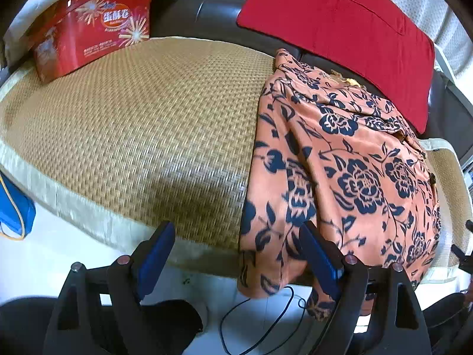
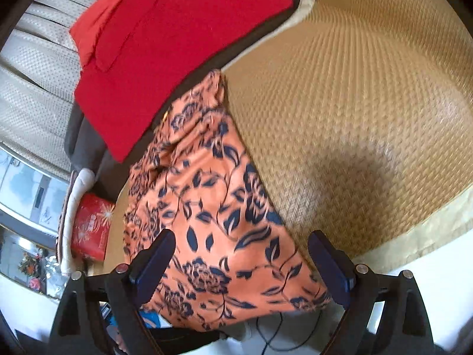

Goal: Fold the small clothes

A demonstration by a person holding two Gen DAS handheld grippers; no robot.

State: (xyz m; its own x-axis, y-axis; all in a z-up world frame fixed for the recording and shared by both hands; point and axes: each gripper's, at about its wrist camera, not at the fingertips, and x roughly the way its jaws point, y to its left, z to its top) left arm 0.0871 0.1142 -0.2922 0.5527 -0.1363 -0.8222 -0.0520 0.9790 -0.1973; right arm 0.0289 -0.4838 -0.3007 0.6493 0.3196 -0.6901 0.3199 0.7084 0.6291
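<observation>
Left wrist view shows the left claw [image 1: 236,254] gaping wide at bottom centre, like the right claw [image 2: 242,263], both empty, so the floral garment [image 1: 340,162] overhanging the woven mat [image 1: 147,124] edge at lower right could, I judge, slide floorward before the red cloth [image 1: 340,35] beyond.

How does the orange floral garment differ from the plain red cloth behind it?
The orange garment with dark blue flowers is patterned; the plain red cloth is one colour. The orange one lies rumpled on the woven straw mat, its end hanging over the edge; the red one lies flat on the dark sofa. Neither is gripped.
</observation>
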